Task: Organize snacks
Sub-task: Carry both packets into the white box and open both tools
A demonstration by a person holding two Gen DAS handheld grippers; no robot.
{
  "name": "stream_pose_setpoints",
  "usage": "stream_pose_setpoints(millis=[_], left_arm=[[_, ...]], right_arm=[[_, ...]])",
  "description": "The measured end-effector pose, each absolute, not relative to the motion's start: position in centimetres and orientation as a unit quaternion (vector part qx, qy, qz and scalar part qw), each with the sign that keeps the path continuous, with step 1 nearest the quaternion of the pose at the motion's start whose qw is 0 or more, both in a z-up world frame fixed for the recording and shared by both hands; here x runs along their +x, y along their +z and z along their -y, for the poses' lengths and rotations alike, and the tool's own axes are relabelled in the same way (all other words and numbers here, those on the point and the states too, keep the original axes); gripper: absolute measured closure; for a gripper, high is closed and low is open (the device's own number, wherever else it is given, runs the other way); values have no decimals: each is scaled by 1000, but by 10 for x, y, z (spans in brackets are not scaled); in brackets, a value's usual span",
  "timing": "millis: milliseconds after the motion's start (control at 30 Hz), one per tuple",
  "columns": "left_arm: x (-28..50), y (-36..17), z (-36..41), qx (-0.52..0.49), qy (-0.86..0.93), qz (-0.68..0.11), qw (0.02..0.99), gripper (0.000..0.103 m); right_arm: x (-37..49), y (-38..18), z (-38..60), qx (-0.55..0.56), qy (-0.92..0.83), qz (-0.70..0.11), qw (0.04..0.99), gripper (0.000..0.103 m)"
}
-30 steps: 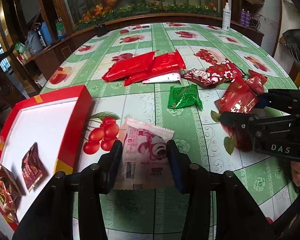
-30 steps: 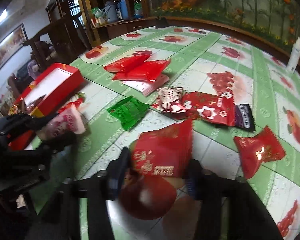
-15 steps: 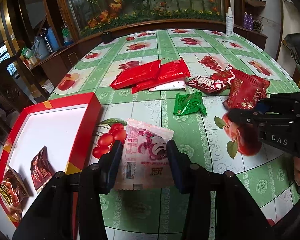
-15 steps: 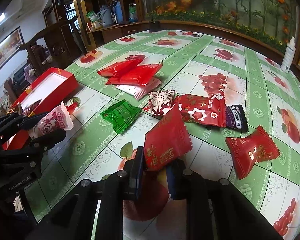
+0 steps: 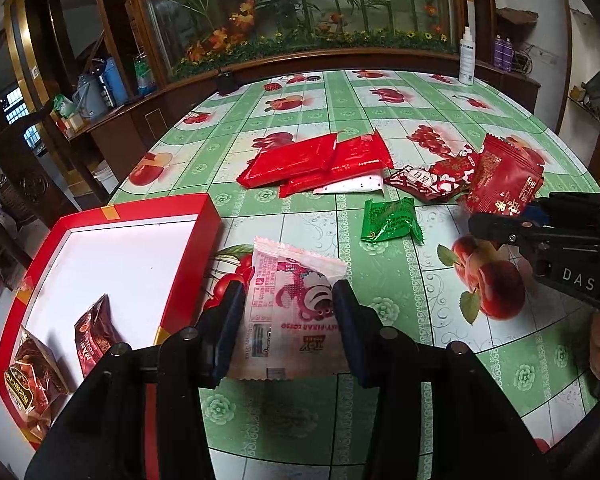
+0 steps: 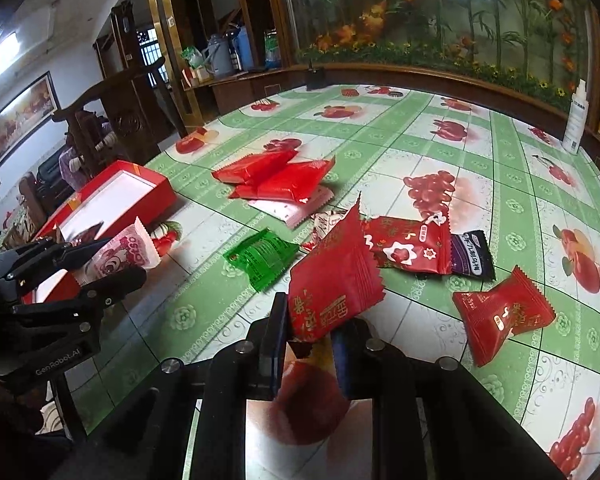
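Observation:
My left gripper (image 5: 288,312) is shut on a pink-and-white snack packet (image 5: 292,304) with a pink bear printed on it, held above the table just right of the red box (image 5: 172,208). Two dark brown snack bags (image 5: 96,336) lie in the box's white bottom. My right gripper (image 6: 310,326) is shut on a red snack packet (image 6: 332,284) and holds it tilted up off the table. A green packet (image 6: 260,258) lies flat between the two grippers. In the left wrist view the right gripper (image 5: 500,220) shows at the right edge with the red packet (image 5: 504,184).
Two flat red bars (image 5: 316,160) lie stacked over a white packet (image 5: 352,184) mid-table. Other red packets (image 6: 412,244), a dark purple one (image 6: 472,256) and a red one (image 6: 500,316) lie right of centre. A white spray bottle (image 6: 576,120) stands at the far edge. A wooden chair (image 6: 100,120) stands left.
My right gripper has shut on the red packet and lifted it off the table. The left gripper has kept its hold on the pink packet and barely moved.

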State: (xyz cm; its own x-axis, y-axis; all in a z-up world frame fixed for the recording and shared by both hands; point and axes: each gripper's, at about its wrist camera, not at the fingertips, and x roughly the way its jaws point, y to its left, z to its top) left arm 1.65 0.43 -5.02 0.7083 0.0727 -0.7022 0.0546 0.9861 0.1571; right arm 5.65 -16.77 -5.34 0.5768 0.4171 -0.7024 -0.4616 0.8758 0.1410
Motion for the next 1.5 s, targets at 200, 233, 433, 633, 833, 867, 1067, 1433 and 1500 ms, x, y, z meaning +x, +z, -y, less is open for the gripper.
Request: stream_pose_setpoints(millis=[200,233,433,633,833,867,1067,1433,1500], left_arm=[[11,-42,-18,71,9,-373,925,59],[10,-40,-21,68,11,-371,926,59],[-2,-24,-56,40,32,-354,934,59],[-17,-9,-106,11,71,-332,940,59],[-27,-9,-157,-16,124,-326,937,59],[-28,-10,-163,-20,127,-325,937,59],[-32,-13,-184,-30,136,-321,937,59],[-36,-15,-198,-32,115,-299,947,47],[-37,-12,-197,-28,120,-291,949,33]], right_arm=[[50,-42,157,-5,271,-362,892,83],[50,-41,153,1,277,-359,891,83],[50,-34,118,17,307,-344,887,83],[49,-31,66,8,344,-333,878,83],[48,-29,21,-1,376,-327,867,83],[47,-28,14,-1,380,-326,865,83],[44,-27,-27,-9,419,-322,849,83],[25,-31,-85,-95,447,-308,835,80],[26,-28,-79,-90,444,-303,838,63]])
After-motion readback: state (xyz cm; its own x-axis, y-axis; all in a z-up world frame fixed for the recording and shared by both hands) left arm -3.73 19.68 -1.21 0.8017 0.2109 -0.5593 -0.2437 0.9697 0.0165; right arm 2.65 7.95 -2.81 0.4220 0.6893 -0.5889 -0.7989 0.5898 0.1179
